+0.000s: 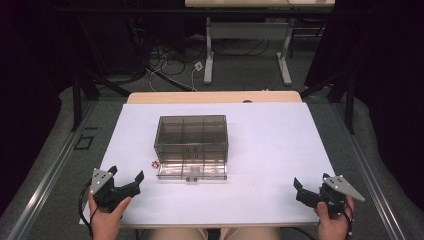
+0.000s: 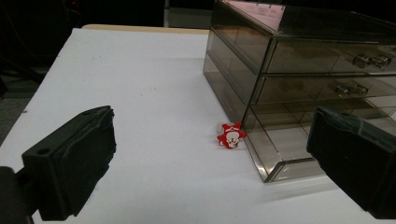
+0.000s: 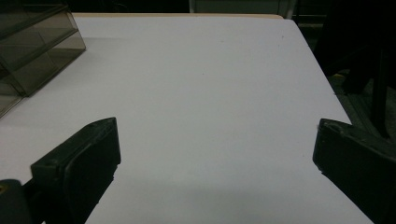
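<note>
A smoky clear drawer box (image 1: pixel 191 140) stands mid-table, its bottom drawer (image 1: pixel 192 172) pulled out toward me. The left gripper view looks at the same drawer box (image 2: pixel 299 60) with its bottom drawer (image 2: pixel 289 140) standing out. A small red figure (image 1: pixel 155 164) lies on the white table just left of that drawer, and the red figure (image 2: pixel 230 136) touches the drawer's corner. My left gripper (image 1: pixel 126 174) is open near the front left edge, nothing between its jaws. My right gripper (image 1: pixel 311 182) is open at the front right, also holding nothing.
The white table top (image 1: pixel 270 145) has a wooden strip at its far edge. Beyond it stand another desk's legs (image 1: pixel 209 60) and cables on the floor. Dark frame posts (image 1: pixel 76 100) flank the table.
</note>
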`<state>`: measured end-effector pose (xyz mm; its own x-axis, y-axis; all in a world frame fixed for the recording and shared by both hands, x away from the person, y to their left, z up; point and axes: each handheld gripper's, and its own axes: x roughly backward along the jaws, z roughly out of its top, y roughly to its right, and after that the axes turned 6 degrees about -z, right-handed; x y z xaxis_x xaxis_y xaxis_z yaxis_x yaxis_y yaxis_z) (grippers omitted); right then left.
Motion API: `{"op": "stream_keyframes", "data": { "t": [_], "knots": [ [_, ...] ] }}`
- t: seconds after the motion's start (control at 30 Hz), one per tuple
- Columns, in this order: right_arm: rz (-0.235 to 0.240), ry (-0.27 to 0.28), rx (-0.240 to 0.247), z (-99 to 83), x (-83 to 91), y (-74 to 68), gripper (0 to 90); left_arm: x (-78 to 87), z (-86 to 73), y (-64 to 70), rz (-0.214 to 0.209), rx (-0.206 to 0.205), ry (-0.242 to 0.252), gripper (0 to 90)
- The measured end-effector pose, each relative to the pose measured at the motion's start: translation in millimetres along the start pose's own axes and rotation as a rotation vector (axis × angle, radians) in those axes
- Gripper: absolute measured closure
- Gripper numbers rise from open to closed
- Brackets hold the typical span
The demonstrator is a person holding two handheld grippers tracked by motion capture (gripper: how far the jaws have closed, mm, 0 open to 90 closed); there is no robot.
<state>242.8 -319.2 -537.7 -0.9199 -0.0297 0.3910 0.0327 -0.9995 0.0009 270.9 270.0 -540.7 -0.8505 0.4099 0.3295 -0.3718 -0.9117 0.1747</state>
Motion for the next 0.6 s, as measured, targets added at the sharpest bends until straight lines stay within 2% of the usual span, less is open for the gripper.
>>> {"op": "stream_keyframes", "data": {
  "t": [0.13, 0.17, 0.2, 0.23, 0.3, 0.33, 0.37, 0.5, 0.6],
  "knots": [
    [-0.004, -0.015, -0.012, -1.4, -0.4, 1.5, 0.8, -0.5, -0.6, -1.0, 0.005, 0.007, -0.007, 1.6],
    [-0.013, 0.015, -0.022, -2.4, -2.9, 0.4, 0.8, -1.2, -0.8, -1.6, 0.004, 0.009, -0.006, 1.6],
    [-0.008, 0.012, -0.024, -2.3, -3.2, 0.3, 0.9, -1.5, -1.0, -1.9, 0.002, 0.012, -0.011, 1.6],
    [-0.003, -0.015, -0.02, -1.7, -1.5, 0.8, 1.0, -1.9, -1.5, -1.8, -0.004, 0.019, -0.017, 1.7],
    [0.012, -0.028, -0.021, -1.6, -2.2, 0.5, 1.7, -1.8, -1.7, -2.0, -0.005, 0.019, -0.018, 1.7],
    [0.0, 0.017, -0.027, -3.0, -6.4, -1.3, 1.9, -1.5, -1.6, -2.0, -0.007, 0.023, -0.017, 1.7],
    [0.015, -0.031, -0.014, -1.7, -3.4, -0.5, 1.9, -1.0, -1.1, -2.6, -0.005, 0.021, -0.013, 1.7],
    [0.015, -0.016, -0.013, -2.2, -5.1, -2.1, 2.1, -1.1, 0.1, -3.7, -0.005, 0.028, -0.002, 1.7],
    [0.027, -0.043, -0.005, -2.0, -4.3, -1.3, 2.5, -1.2, 1.4, -3.7, -0.011, 0.027, -0.014, 3.9]
  ]
}}
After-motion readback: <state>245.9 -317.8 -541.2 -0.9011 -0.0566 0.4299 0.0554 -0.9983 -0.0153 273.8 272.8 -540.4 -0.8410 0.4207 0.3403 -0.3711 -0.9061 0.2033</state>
